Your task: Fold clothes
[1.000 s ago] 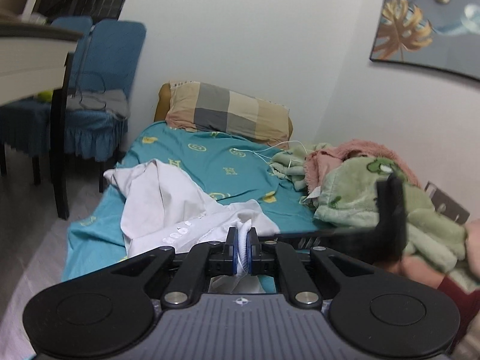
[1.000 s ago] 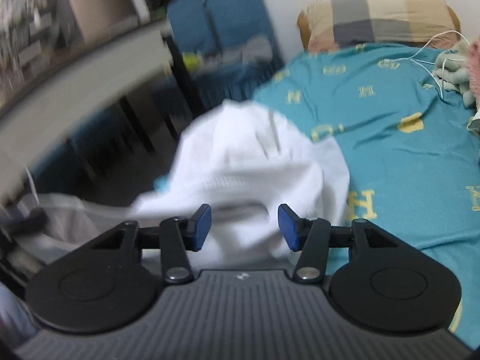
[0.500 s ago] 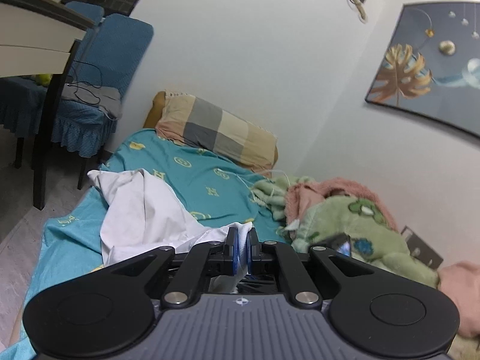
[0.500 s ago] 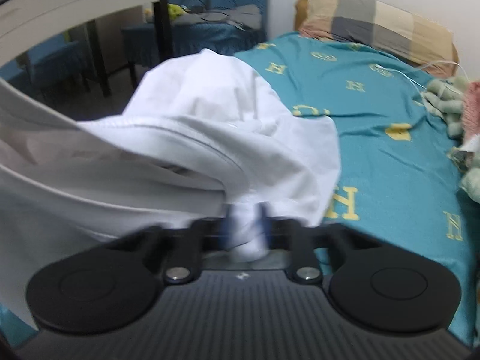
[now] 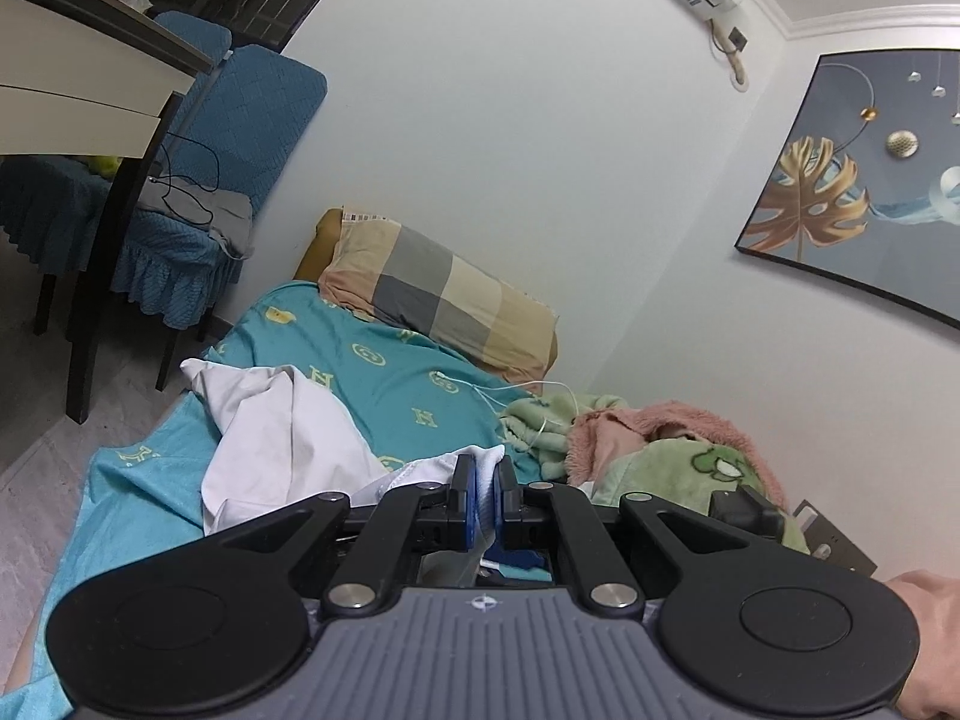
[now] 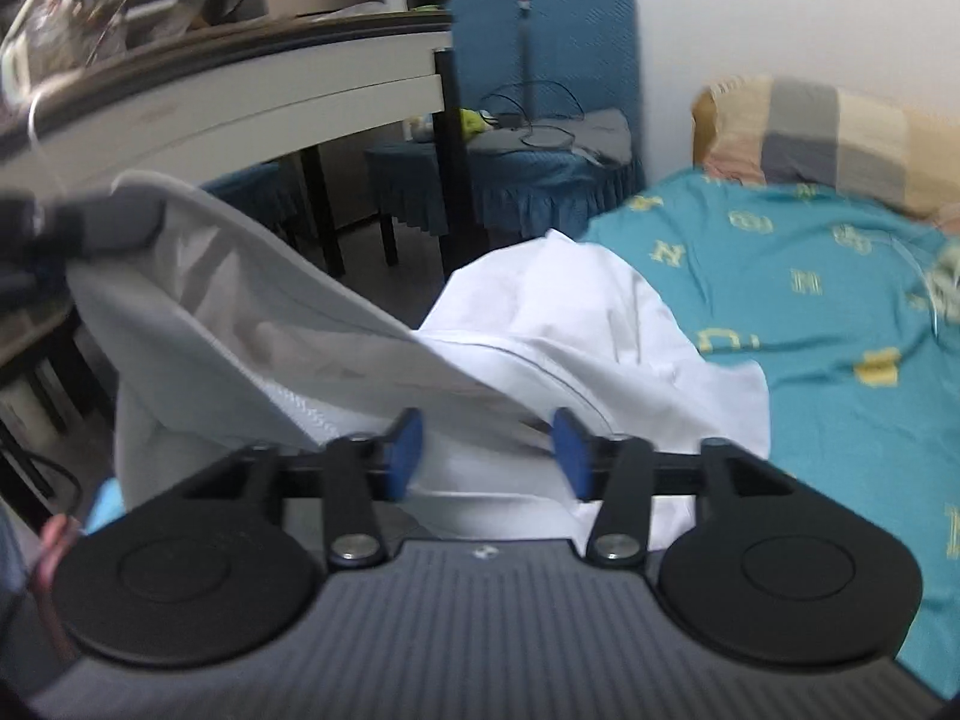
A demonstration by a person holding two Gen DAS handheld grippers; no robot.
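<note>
A white garment [image 5: 288, 444] lies crumpled on the near left part of the teal bed sheet [image 5: 390, 384]. My left gripper [image 5: 486, 498] is shut on a fold of its edge, and the cloth shows white between the blue pads. In the right wrist view the garment [image 6: 600, 324] is stretched up to the left, where the left gripper [image 6: 36, 240] holds its grey-looking hem. My right gripper [image 6: 486, 450] hovers just over the cloth. Its jaws are opening and stand well apart. Cloth lies between and under them, and the pads do not press on it.
A checked pillow [image 5: 444, 300] lies at the head of the bed. Green and pink blankets [image 5: 660, 450] are heaped on its right side. Blue-covered chairs [image 6: 540, 120] and a white table [image 6: 270, 102] stand off the left edge. A hand [image 5: 924, 630] shows at lower right.
The right gripper pinched the white cloth half a second ago; now its jaws stand apart again. The left gripper has rolled and tipped upward, still clamped on the garment.
</note>
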